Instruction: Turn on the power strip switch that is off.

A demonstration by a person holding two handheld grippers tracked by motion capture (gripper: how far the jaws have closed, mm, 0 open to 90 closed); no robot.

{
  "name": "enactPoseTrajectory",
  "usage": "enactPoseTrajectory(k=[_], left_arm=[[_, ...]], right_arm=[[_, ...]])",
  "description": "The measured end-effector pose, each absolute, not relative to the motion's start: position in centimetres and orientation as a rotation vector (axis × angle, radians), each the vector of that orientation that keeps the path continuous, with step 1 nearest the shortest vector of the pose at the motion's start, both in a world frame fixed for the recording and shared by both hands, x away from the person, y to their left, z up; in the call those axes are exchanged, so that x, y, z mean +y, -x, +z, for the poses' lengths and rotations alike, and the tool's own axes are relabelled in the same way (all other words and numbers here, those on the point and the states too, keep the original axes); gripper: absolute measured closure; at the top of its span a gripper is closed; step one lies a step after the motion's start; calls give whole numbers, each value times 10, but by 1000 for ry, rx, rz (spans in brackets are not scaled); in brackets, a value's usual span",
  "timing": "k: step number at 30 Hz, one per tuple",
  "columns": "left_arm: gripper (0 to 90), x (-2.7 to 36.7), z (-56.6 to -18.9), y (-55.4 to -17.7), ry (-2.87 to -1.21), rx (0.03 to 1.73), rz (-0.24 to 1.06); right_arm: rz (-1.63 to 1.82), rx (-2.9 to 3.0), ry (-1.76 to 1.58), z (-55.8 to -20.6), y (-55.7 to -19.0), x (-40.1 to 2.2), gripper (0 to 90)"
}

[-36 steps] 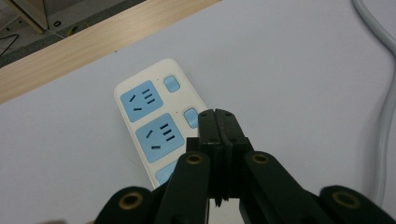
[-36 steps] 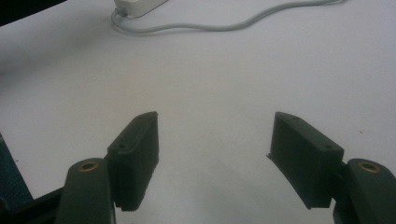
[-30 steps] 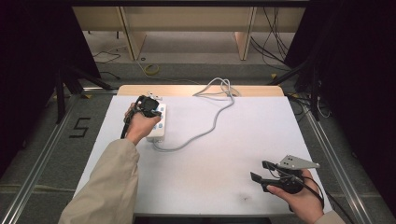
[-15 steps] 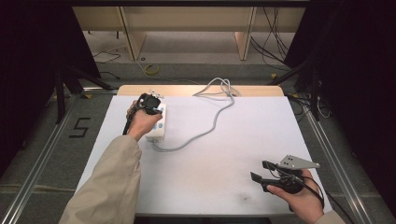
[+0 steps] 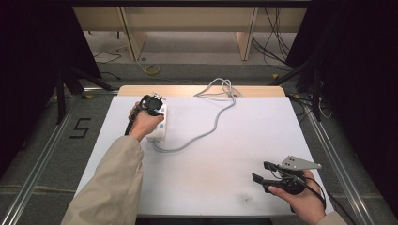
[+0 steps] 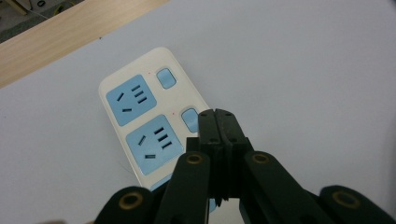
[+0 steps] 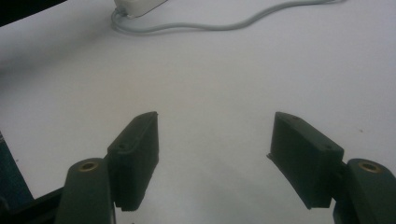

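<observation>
A white power strip (image 5: 160, 127) with blue sockets and blue switch buttons lies at the table's far left. Its grey cable (image 5: 212, 127) snakes off to the back edge. My left gripper (image 5: 151, 103) is over the strip, held in a hand with a beige sleeve. In the left gripper view the jaws are shut with nothing between them, and the tips (image 6: 218, 115) are right beside a blue switch button (image 6: 189, 119) on the strip (image 6: 140, 100). My right gripper (image 5: 262, 172) hovers open near the front right corner, and its wide-apart jaws (image 7: 215, 140) are over bare white table.
The white table top (image 5: 244, 140) has a wooden strip (image 5: 187, 90) along its back edge. One end of the power strip (image 7: 137, 5) and its cable (image 7: 224, 25) lie far ahead in the right gripper view. Metal rails and floor surround the table.
The left hand has edged very slightly to the right over the power strip. The right gripper has stayed where it was.
</observation>
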State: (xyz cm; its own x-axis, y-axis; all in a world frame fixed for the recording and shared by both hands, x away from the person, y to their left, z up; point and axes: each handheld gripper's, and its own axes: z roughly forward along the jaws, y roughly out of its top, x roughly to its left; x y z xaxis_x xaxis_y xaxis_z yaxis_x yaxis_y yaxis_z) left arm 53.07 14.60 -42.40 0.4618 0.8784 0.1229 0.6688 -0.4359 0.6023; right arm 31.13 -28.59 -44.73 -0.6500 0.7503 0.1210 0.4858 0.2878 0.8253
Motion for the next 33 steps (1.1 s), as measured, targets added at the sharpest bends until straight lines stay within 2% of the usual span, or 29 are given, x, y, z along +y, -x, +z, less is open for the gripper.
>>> enactPoseTrajectory(k=[33], left_arm=[[899, 142, -439, -534, -2360, 1334, 489]], right_arm=[[1296, 2275, -1125, -448, -311, -285, 329]])
